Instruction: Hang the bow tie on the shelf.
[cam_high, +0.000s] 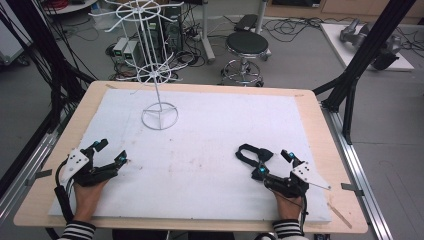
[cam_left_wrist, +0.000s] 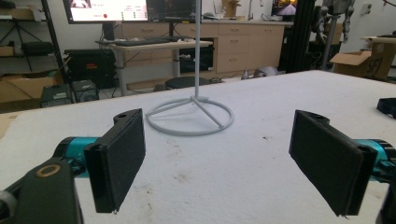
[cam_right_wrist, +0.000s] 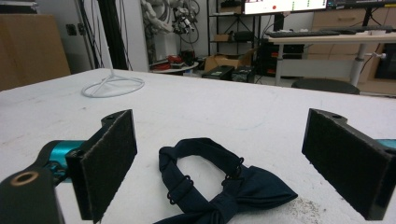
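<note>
**Bow tie still on the bench, not yet picked up**

The bench, covered with a white sheet, carries a white wire rack standing upright at its far left. The left tool rests near the front left edge, jaws apart and holding nothing. The right tool sits at the front right, jaws spread wide with the dark bow tie lying flat between and just ahead of them, untouched. Judging by this, nothing is grasped yet; closing on the tie and hanging it on the rack remain.
</note>
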